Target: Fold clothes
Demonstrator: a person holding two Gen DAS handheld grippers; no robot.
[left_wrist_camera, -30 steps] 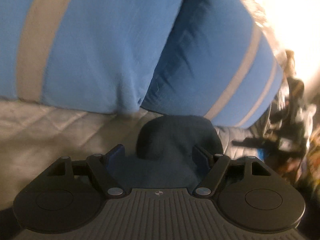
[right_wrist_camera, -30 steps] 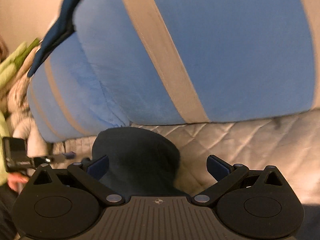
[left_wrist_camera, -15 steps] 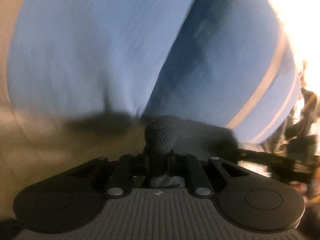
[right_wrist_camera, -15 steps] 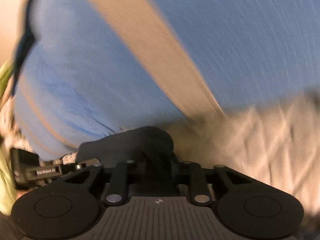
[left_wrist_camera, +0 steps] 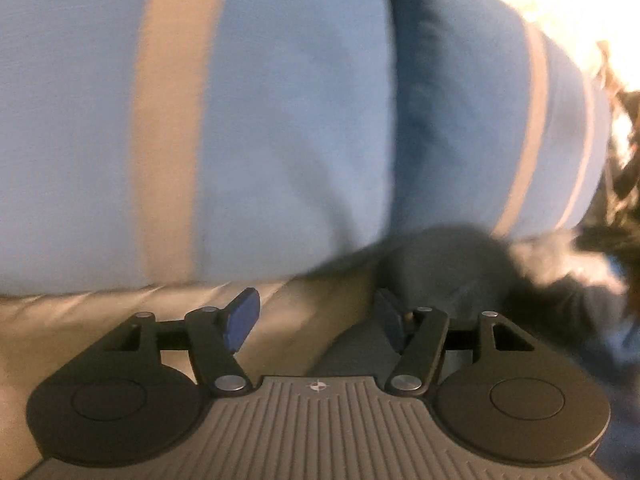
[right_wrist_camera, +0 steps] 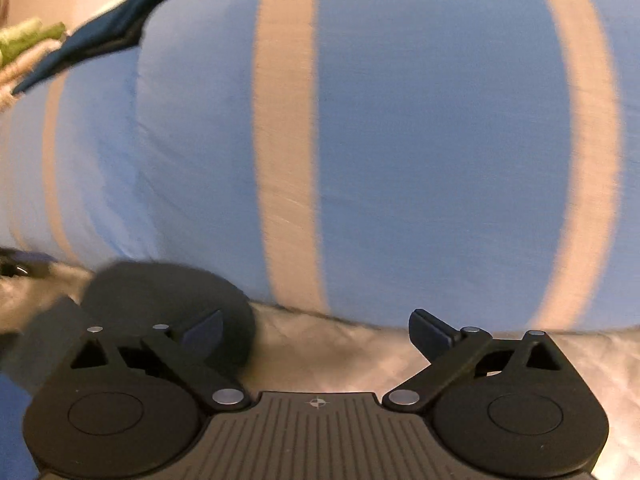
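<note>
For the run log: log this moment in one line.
left gripper: open | right gripper: open | dark garment: free on bed | striped pillows: behind

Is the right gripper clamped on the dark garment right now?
No. The right gripper stands wide open, with the dark garment lying off beside its left finger.

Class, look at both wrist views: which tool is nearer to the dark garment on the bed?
About equal; neither clearly. The left tool is open with the dark garment at its right finger. The right tool is open with the garment at its left finger.
</note>
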